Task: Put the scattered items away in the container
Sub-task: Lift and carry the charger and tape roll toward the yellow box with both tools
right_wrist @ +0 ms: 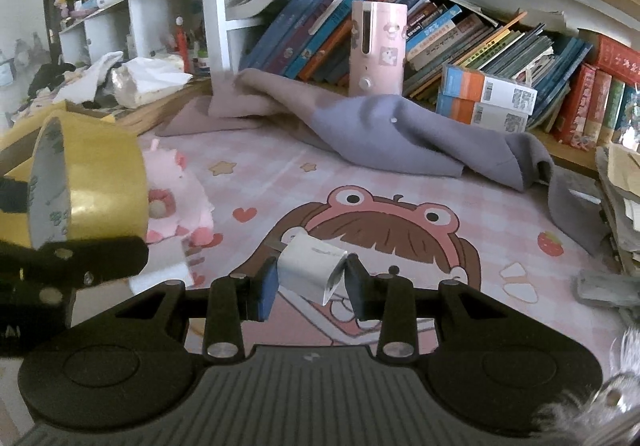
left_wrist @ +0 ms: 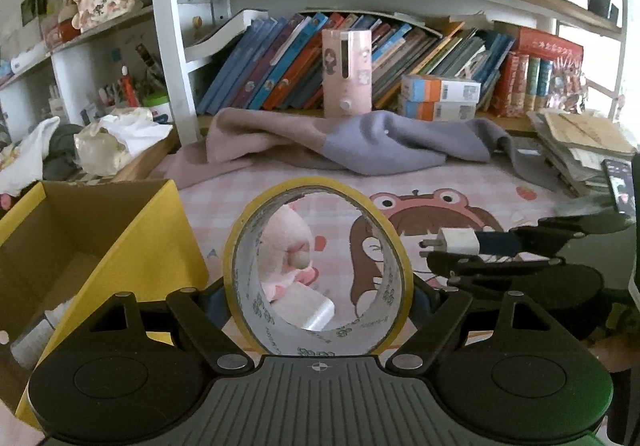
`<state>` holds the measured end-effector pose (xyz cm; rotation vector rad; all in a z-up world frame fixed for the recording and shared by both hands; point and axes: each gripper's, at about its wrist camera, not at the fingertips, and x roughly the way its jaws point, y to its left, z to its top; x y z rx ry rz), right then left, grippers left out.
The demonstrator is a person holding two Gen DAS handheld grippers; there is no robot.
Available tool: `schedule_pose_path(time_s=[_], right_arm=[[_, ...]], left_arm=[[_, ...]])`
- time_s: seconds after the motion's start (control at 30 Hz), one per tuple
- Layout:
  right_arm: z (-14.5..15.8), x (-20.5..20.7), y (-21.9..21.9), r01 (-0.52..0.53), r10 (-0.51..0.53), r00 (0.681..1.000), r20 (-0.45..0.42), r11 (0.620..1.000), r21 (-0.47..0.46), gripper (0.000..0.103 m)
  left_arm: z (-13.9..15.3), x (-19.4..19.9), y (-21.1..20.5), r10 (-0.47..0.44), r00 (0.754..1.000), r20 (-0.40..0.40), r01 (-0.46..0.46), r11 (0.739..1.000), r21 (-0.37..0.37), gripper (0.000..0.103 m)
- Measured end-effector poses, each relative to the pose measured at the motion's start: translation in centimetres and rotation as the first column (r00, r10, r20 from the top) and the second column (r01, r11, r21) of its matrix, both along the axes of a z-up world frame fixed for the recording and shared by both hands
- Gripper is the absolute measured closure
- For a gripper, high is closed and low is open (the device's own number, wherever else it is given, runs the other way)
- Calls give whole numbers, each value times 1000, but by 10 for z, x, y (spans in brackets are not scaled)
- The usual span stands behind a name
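1. Yellow cardboard box (left_wrist: 160,230) – lower left of the left wrist view, open.
2. Tape roll (left_wrist: 318,266) – centre frame, upright, clamped in the left gripper (left_wrist: 320,298).
3. White charger plug (right_wrist: 310,268) – lower centre of the right wrist view, pinched in the right gripper (right_wrist: 310,286), above the pink mat (right_wrist: 260,174).

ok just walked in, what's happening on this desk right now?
A person is tidying a desk with two handheld grippers. The left gripper is clamped on a yellow roll of packing tape, held upright above the pink cartoon desk mat. The right gripper is shut on a small white plug-in charger block. The open yellow cardboard box sits just left of the tape, with something already lying in it. A pink plush toy lies on the mat, not yet collected.
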<state>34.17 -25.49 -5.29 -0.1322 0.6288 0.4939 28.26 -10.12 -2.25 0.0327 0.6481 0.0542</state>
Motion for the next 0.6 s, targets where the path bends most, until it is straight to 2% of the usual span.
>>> schedule_pose_path(time_s=[0.23, 0.6], right_arm=[[8, -23, -11, -8, 8, 1000, -13, 1000, 6, 69], [33, -56, -28, -7, 7, 1000, 3, 1000, 3, 69]], left_arm=[[9, -15, -8, -6, 1000, 18, 7, 1000, -26, 20], [34, -51, -10, -84, 996, 19, 85, 994, -64, 20]])
